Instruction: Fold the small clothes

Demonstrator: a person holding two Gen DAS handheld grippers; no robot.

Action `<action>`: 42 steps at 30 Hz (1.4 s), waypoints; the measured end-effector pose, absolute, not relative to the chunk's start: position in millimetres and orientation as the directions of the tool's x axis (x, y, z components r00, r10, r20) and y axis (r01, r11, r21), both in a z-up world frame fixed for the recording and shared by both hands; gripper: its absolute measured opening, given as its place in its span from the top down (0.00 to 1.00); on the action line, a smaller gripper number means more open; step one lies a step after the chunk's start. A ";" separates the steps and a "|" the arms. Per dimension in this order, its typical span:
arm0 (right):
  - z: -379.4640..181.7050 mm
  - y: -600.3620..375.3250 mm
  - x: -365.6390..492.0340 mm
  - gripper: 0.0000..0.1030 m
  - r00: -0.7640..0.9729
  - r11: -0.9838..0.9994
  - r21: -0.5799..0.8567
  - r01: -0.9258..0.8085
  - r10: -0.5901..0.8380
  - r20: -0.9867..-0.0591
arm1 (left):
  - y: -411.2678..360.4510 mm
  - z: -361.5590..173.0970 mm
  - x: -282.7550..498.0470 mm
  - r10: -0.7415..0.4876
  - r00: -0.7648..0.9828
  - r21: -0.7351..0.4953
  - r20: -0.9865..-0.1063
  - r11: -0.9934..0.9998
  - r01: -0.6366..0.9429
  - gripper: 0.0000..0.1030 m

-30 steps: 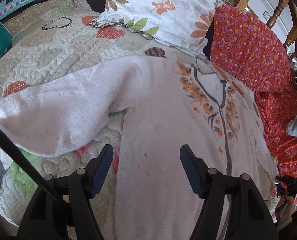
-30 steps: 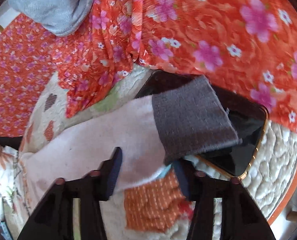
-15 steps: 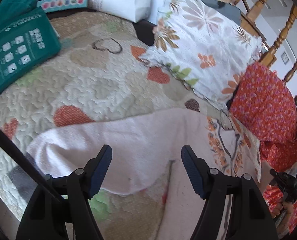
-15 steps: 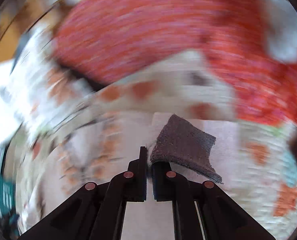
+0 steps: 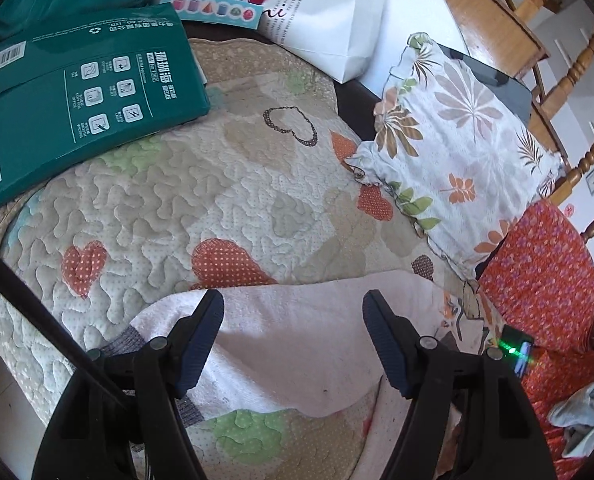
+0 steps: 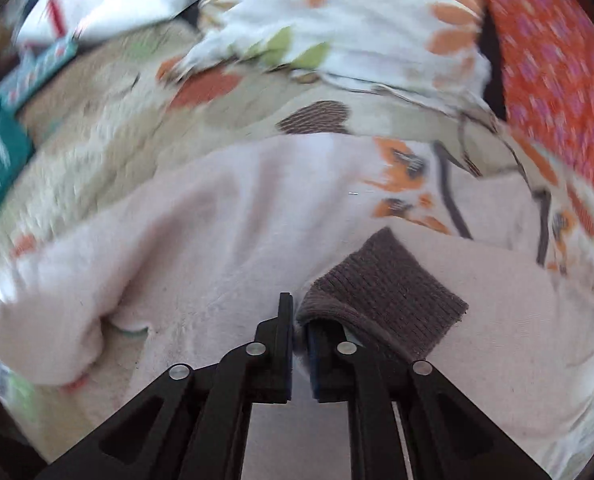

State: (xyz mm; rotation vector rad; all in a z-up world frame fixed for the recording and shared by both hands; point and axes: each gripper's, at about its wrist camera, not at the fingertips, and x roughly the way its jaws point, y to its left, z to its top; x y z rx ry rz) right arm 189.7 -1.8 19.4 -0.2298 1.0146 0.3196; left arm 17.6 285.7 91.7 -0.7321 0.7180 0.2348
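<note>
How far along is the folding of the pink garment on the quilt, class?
Done: one sleeve's grey cuff now lies across the pink garment. In hand: the right gripper, jaws just opening, has that cuff's edge between them. Left: the other sleeve lies spread under the open left gripper; the body is unfolded.

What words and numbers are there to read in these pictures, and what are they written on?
"CO.,LTD": small print, upside down, on the green package.
"A4": in the Chinese heading on that package; the characters are not clear enough to quote.
"COPY", "OFFICE", "WRITING": seemingly, beside its little icons.
"ni": big black letters on the white paper bag; its ring of tiny print is too small.
The barcode digits are too small.
The right wrist view is blurred; nothing readable.
</note>
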 end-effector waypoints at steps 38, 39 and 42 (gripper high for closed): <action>55.6 -276.6 194.4 0.53 0.544 0.941 -0.265 0.209 -0.337 -0.768 | 308.9 65.3 3.3 0.033 0.673 -0.514 -0.739 0.619 -0.594 0.29; 56.1 -272.3 196.4 0.62 0.550 0.948 -0.252 0.193 -0.318 -0.772 | 309.0 64.9 2.9 0.031 0.674 -0.516 -0.738 0.616 -0.594 0.29; 47.4 -262.1 219.9 0.78 0.521 0.963 -0.213 0.167 -0.270 -0.810 | 306.5 66.0 4.3 0.029 0.676 -0.513 -0.736 0.627 -0.586 0.29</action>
